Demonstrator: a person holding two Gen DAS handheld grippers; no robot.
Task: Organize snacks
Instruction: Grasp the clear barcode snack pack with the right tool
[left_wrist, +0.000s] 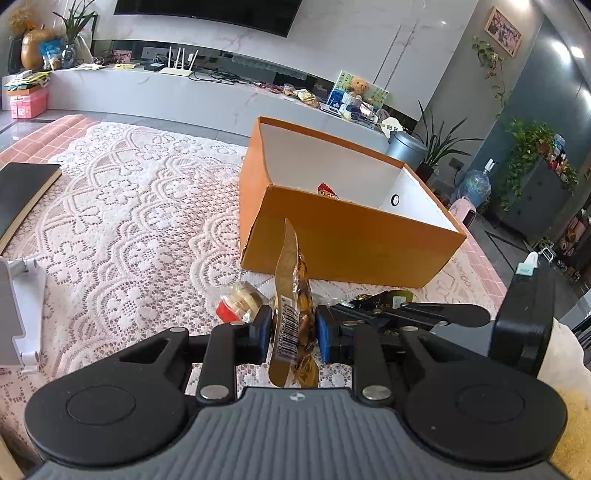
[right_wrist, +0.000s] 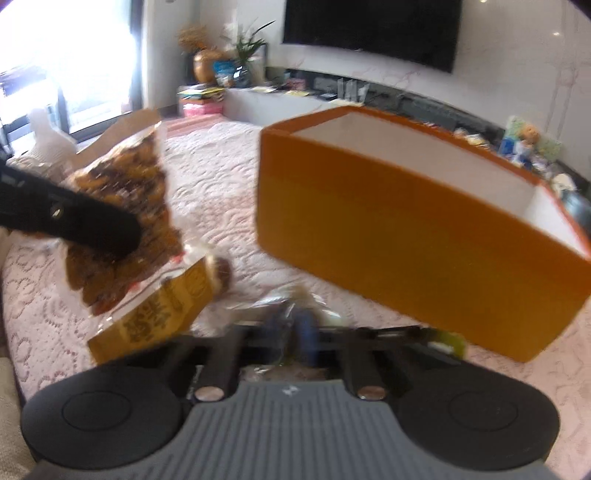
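Observation:
My left gripper (left_wrist: 294, 332) is shut on a gold snack packet (left_wrist: 293, 295) with brown pieces inside, held on edge above the lace tablecloth. The same packet (right_wrist: 122, 221) shows in the right wrist view, with the left gripper's finger (right_wrist: 74, 221) across it. An orange box (left_wrist: 343, 206) with a white inside stands just beyond; a red packet (left_wrist: 327, 190) lies in it. My right gripper (right_wrist: 291, 332) is blurred, its blue pads close together on a clear wrapped snack (right_wrist: 291, 299). The box (right_wrist: 406, 236) is to its right.
A small snack with a red end (left_wrist: 236, 301) lies on the cloth left of the left gripper. A yellow packet (right_wrist: 155, 317) lies under the held one. A dark book (left_wrist: 22, 195) and a white stand (left_wrist: 18, 314) sit at the left.

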